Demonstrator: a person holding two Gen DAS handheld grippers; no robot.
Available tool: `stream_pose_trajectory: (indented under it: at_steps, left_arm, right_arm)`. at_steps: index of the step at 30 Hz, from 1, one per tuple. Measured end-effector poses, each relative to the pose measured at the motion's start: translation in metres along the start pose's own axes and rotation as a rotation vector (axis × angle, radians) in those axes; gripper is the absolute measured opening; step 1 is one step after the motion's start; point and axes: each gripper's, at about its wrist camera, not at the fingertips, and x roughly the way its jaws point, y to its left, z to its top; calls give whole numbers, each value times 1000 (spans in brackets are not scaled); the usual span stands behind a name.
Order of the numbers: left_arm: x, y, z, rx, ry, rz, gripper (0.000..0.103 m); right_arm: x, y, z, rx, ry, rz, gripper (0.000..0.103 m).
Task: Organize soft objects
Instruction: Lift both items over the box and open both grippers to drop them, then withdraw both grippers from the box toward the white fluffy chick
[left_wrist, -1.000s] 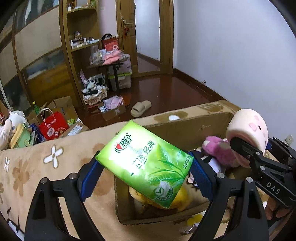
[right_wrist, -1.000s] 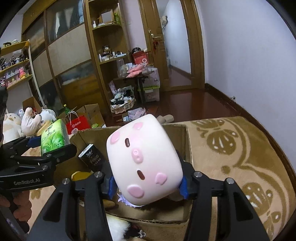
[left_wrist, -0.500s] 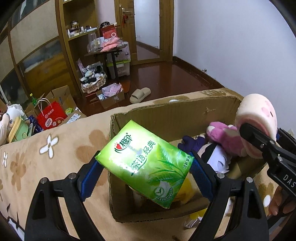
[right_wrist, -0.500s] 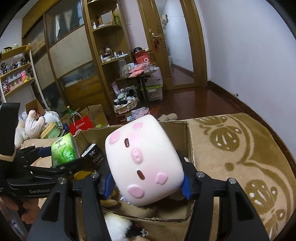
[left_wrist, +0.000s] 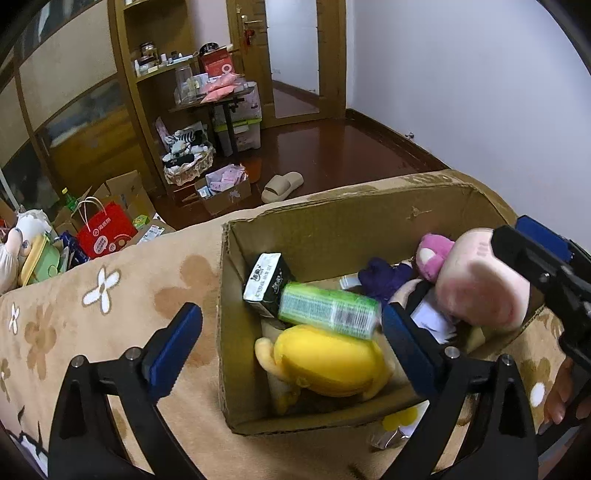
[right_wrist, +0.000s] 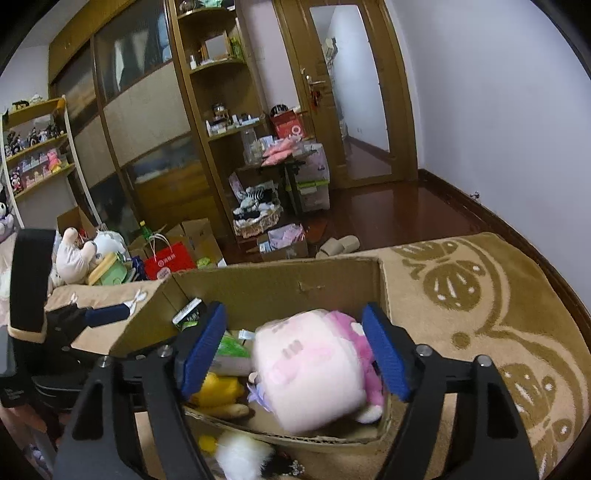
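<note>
An open cardboard box (left_wrist: 332, 229) sits on a beige patterned blanket. My left gripper (left_wrist: 291, 350) is open above the box's near side. The green tissue pack (left_wrist: 328, 314), blurred, lies free between the jaws over a yellow plush (left_wrist: 328, 362), beside a black tissue pack (left_wrist: 266, 284). My right gripper (right_wrist: 295, 350) is open over the box (right_wrist: 280, 280). The pink pig plush (right_wrist: 308, 373), blurred, sits loose between its blue pads, above a pink-and-purple plush (left_wrist: 430, 256). The pig also shows in the left wrist view (left_wrist: 480, 280).
The blanket (left_wrist: 110, 295) spreads left of the box, and a brown patterned part (right_wrist: 480, 295) lies to its right. A white fluffy toy (right_wrist: 240, 456) lies at the box's near edge. Beyond are a red bag (left_wrist: 105, 230), boxes, shelves, slippers and a wooden floor.
Both grippers have opened. The green tissue pack has left the left jaws and dropped into the box. The pink pig has come loose from the right jaws and sinks toward the box.
</note>
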Motion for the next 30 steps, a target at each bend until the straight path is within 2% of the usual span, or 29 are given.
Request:
stream_pose_trajectory:
  at_steps: [4, 6, 7, 15, 21, 30]
  left_arm:
    - [-4, 5, 0, -19, -5, 2, 97]
    - [-7, 5, 0, -20, -5, 8, 97]
    - [-9, 6, 0, -21, -4, 8, 98]
    - [-36, 8, -8, -34, -21, 21, 100]
    - [-56, 7, -21, -44, 4, 18, 100]
    - [-86, 3, -40, -28, -3, 27, 100]
  right_arm:
    - [-5, 0, 2, 0, -3, -11, 83]
    - [-9, 0, 0, 1, -6, -11, 93]
    - [-10, -2, 1, 2, -9, -11, 94]
    - [-28, 1, -6, -7, 13, -23, 95]
    - [-46, 10, -13, -40, 22, -38, 95]
    - [-76, 23, -22, -58, 3, -28, 95]
